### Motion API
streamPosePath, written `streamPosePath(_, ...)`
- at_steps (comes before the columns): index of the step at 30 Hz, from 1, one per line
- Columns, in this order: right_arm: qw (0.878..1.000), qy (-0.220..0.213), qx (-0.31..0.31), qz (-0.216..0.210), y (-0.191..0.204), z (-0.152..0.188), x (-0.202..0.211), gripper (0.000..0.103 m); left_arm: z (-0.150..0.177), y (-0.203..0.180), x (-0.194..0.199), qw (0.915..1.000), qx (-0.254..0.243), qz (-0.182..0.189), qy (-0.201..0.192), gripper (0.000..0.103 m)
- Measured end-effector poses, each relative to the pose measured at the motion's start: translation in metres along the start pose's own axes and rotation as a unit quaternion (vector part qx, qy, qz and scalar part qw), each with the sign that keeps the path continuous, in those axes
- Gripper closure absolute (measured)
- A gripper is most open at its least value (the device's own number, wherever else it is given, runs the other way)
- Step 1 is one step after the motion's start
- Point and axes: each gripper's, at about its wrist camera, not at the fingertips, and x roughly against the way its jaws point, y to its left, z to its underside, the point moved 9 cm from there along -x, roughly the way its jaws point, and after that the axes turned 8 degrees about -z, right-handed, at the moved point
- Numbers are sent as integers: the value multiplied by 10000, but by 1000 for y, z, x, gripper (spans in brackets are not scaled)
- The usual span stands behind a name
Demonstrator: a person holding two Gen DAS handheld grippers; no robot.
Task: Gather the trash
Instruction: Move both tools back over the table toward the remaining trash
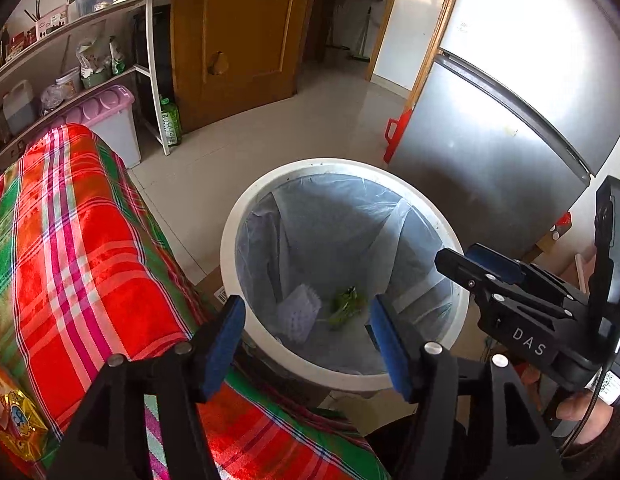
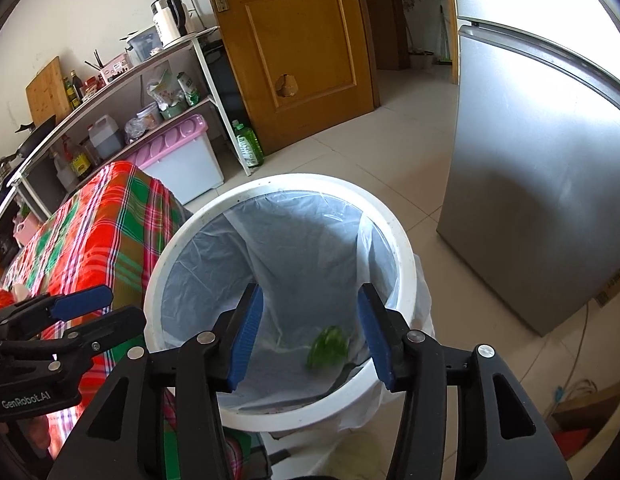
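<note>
Both grippers, left gripper (image 1: 308, 340) and right gripper (image 2: 310, 334), hover over the bin (image 2: 402, 240), fingers wide and empty; green scrap (image 2: 328, 346) lies below them in the liner.

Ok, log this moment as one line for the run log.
left gripper: open, empty | right gripper: open, empty | both over white bin | in liner: green wrapper, pale ridged piece

Bin (image 1: 230, 248) stands between table (image 1: 90, 240) (left) and fridge (image 1: 510, 140).
</note>
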Motion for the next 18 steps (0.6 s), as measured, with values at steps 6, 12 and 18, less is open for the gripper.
streamPosePath(6,9999,-166,11,9,4,-2,14,51,-2,6,19,9997,76,-67,-241,30)
streamPosePath(12,9995,-318,34,-4,13,-4,28,51,-1,16,43,9986,182,-195,-455,29)
streamPosePath(18,9986,-515,120,-11,28,-4,47,50,3,28,67,9967,231,-359,-697,29)
